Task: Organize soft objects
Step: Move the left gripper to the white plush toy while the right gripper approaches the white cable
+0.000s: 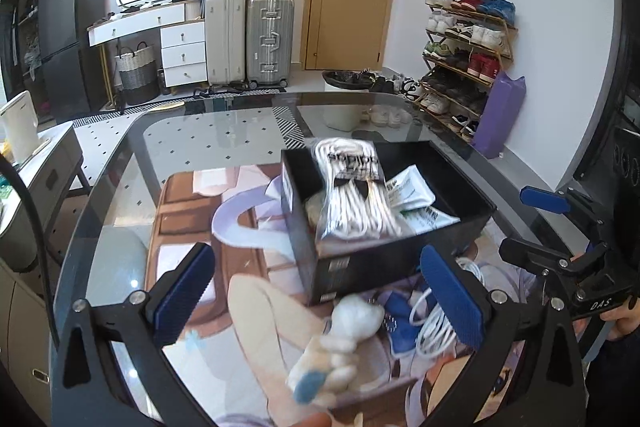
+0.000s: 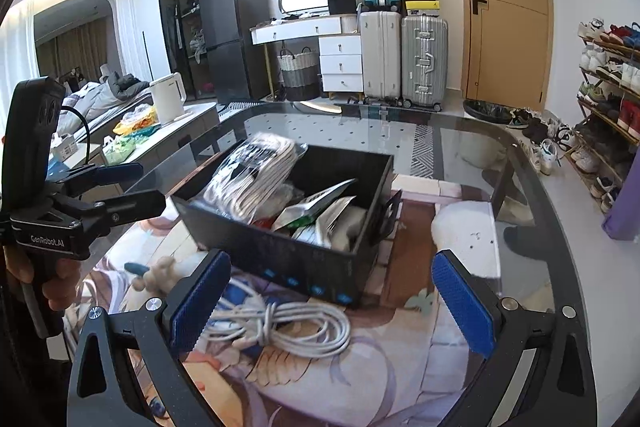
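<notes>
- Left tool point(image 1: 316, 295) and right tool point(image 2: 332, 301): both spread wide, gripping nothing.
- Black box point(image 2: 280, 255), the landmark: a bagged white bundle point(image 2: 252, 175) leans inside, apparently just dropped.
- In front of it, on the table point(image 2: 560, 247): coiled white cable point(image 2: 296, 327) and plush toy point(image 1: 340, 343), likely next.

One box point(image 2: 280, 251), three suitcases point(image 2: 424, 59).

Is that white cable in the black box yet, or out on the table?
Out. The coiled white cable lies on the printed mat in front of the black box, between the right gripper's open jaws.
</notes>
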{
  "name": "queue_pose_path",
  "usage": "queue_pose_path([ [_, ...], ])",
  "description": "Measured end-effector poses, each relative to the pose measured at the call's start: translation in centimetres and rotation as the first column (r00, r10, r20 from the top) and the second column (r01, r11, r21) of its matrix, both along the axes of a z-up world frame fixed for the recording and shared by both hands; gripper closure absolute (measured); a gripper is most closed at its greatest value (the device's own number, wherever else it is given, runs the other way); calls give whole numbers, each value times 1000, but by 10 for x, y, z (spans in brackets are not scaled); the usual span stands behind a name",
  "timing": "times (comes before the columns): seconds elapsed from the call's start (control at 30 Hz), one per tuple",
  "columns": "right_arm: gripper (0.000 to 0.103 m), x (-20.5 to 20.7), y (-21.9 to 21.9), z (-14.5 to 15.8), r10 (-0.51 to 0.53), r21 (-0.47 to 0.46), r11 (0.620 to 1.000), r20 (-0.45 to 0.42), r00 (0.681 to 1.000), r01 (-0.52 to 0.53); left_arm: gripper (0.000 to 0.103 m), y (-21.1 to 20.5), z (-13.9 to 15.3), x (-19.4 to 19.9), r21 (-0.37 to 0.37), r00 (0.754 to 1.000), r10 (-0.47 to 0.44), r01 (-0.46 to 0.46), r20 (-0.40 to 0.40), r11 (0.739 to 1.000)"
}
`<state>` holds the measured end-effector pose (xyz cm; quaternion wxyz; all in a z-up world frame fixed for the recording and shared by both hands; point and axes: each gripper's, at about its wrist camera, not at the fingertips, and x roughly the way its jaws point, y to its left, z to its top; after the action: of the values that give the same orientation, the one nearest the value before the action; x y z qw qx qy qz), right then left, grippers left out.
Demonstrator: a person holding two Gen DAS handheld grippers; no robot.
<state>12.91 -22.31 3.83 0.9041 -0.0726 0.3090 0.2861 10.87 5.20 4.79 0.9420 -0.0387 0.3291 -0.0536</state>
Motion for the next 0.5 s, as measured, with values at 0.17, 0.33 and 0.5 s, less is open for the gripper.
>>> queue_pose_path([
  [0.17,1,-8,3,0,15,-10,1000,-15,1000,-15,0,-7,-9,-14,22,1000,13,-13,-21,1000],
  [0.33,1,-10,6,1,29,-21,999,-24,999,-30,0,-9,-18,-24,47,999,5,-3,-46,999],
  [0.5,1,-10,7,-4,40,-25,999,-47,998,-41,0,-8,-26,-29,56,997,0,4,-76,998],
])
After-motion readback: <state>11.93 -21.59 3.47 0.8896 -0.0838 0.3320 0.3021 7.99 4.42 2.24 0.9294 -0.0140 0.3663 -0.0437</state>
